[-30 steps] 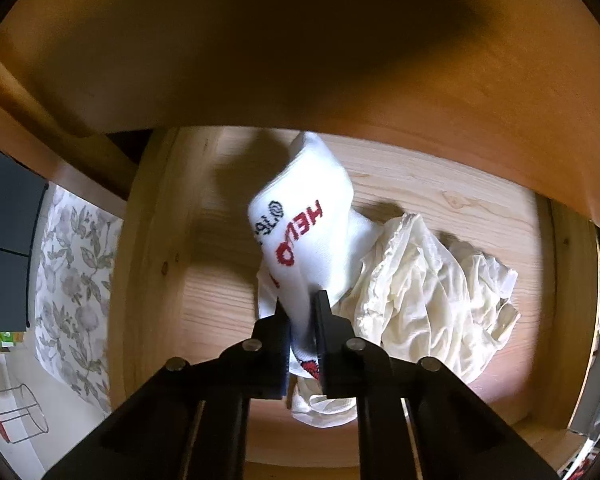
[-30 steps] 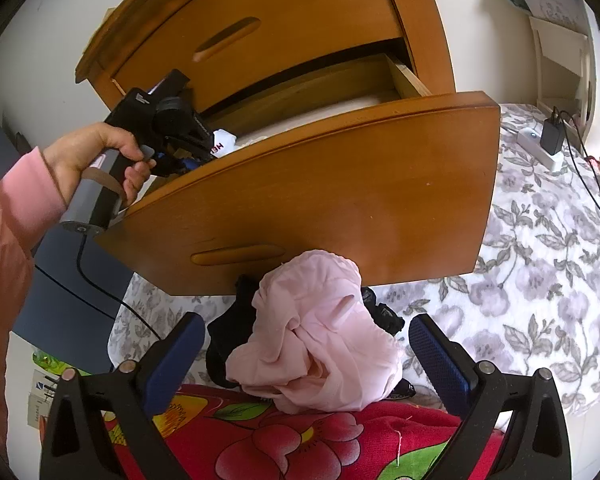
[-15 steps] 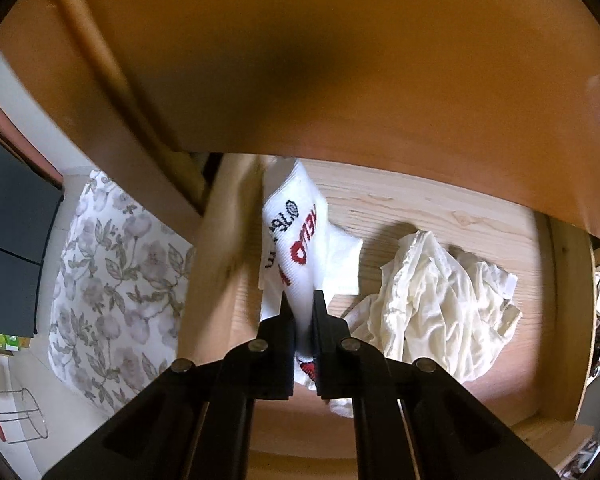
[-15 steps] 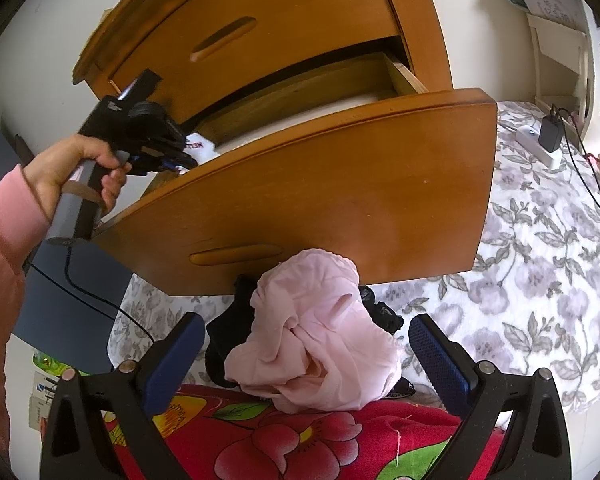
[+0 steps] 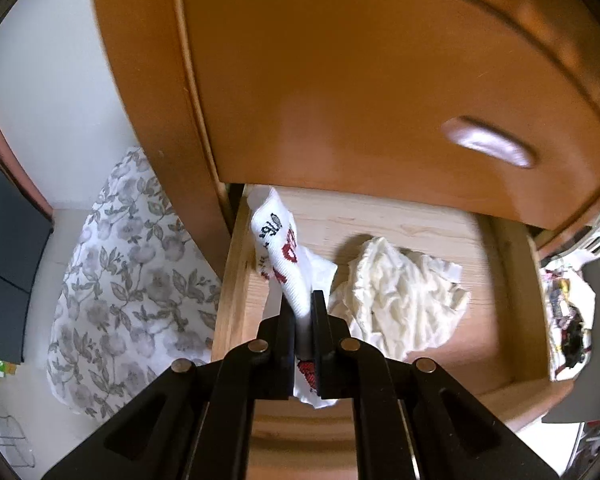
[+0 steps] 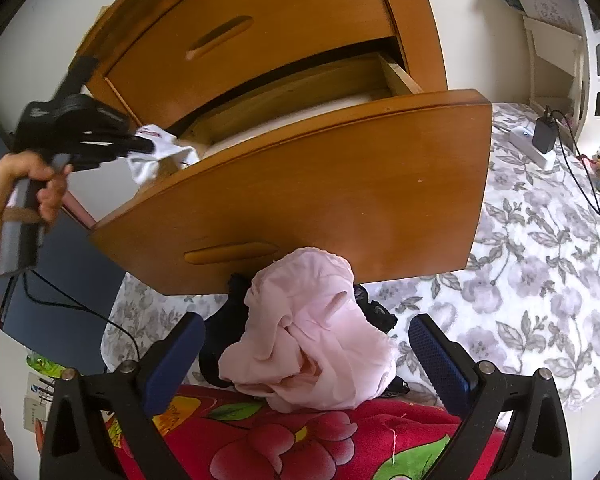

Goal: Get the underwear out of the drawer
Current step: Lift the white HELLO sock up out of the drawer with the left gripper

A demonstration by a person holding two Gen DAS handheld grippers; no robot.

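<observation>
My left gripper [image 5: 303,300] is shut on a white garment with red and black lettering [image 5: 284,256], which hangs above the left side of the open wooden drawer [image 5: 500,280]. In the right wrist view the same left gripper [image 6: 140,145], held by a hand [image 6: 28,184], carries the white garment [image 6: 156,156] just over the drawer's left corner. A crumpled cream garment [image 5: 400,300] lies on the drawer floor. My right gripper [image 6: 306,344] stands open above a pink garment [image 6: 312,336], which lies on a dark garment [image 6: 374,312] below the drawer front [image 6: 340,192].
A closed upper drawer [image 5: 380,80] overhangs the open one. A grey floral cloth [image 6: 540,260] covers the surface to the right, with a power strip and charger [image 6: 540,140] on it. A red flowered fabric [image 6: 300,432] lies near my right gripper. A cable [image 6: 80,308] trails at left.
My left gripper has risen and drawn back to the left with the white garment, lifting it off the drawer floor and away from the cream garment. The right gripper has stayed still.
</observation>
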